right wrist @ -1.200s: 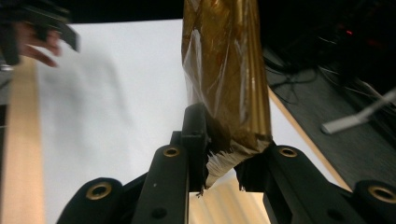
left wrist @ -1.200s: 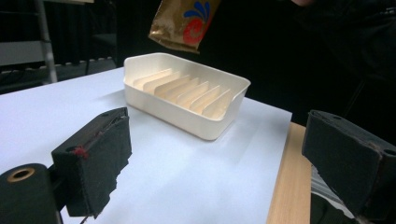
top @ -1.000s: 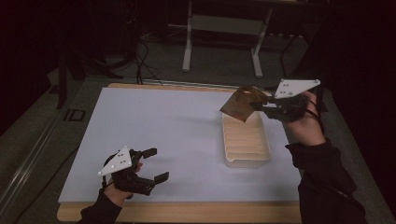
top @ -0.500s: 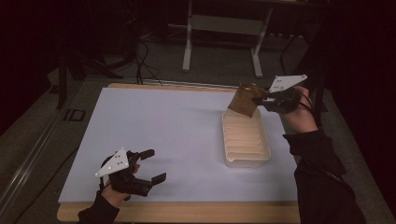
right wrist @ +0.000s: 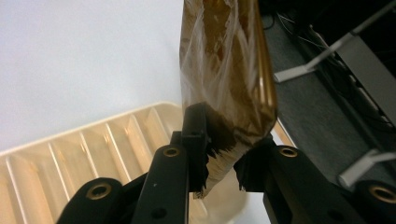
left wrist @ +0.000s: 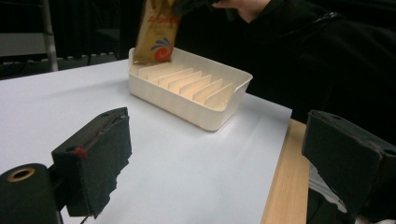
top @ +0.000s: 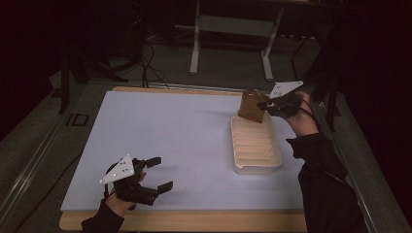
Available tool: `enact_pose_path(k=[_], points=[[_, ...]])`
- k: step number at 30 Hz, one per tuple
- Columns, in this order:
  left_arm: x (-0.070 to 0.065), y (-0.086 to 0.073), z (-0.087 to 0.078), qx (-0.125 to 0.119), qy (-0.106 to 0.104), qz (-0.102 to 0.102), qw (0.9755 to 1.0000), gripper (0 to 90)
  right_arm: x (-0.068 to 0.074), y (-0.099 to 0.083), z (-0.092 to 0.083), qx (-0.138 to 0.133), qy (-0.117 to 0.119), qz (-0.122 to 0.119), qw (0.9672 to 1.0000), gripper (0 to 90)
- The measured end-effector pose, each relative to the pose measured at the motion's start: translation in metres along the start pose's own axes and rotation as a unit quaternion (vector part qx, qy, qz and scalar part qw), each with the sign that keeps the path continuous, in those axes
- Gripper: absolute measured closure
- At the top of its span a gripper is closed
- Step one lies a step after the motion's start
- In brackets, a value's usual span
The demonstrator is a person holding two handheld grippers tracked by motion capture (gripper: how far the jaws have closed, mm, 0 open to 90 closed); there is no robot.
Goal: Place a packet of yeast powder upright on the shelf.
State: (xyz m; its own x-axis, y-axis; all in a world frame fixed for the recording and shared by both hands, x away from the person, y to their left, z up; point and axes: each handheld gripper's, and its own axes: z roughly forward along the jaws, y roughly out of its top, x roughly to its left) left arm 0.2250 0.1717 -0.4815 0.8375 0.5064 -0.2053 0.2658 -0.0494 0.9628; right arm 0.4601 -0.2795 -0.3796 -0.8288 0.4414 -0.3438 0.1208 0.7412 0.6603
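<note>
Right tool [right wrist: 219, 163] pinching brown packet [top: 251, 105] over tray [top: 256, 162] (far end) | left tool [top: 156, 173] spread above table [top: 184, 131]

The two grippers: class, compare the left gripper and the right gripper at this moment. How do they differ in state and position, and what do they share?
The left gripper is open and holds nothing; the right gripper is shut on a brown packet. The left gripper sits low at the near left edge of the white table; the right gripper is raised over the far end of the cream slotted tray. Both are black, two-jawed, hand-held, and topped with a grey three-cornered plate.
</note>
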Motion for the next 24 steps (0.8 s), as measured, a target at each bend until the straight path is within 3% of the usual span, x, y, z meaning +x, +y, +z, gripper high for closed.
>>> enact_pose_path(k=[6,13,19,24], points=[[0.0,0.0,0.0,0.003,0.0,0.002,1.0,9.0,0.001,-0.006,0.01,-0.014,0.004,0.009,0.9999,75.8],[0.001,-0.001,0.0,0.004,0.002,-0.001,1.0,9.0,-0.001,-0.02,0.023,-0.024,0.022,0.043,0.9986,75.6],[0.001,-0.002,0.0,0.004,0.01,0.005,0.9999,9.0,0.002,-0.031,0.041,0.001,0.029,0.055,0.9981,74.4],[0.002,-0.002,0.0,0.004,0.011,0.005,0.9999,9.0,0.002,-0.034,0.044,-0.001,0.023,0.075,0.9969,72.7]])
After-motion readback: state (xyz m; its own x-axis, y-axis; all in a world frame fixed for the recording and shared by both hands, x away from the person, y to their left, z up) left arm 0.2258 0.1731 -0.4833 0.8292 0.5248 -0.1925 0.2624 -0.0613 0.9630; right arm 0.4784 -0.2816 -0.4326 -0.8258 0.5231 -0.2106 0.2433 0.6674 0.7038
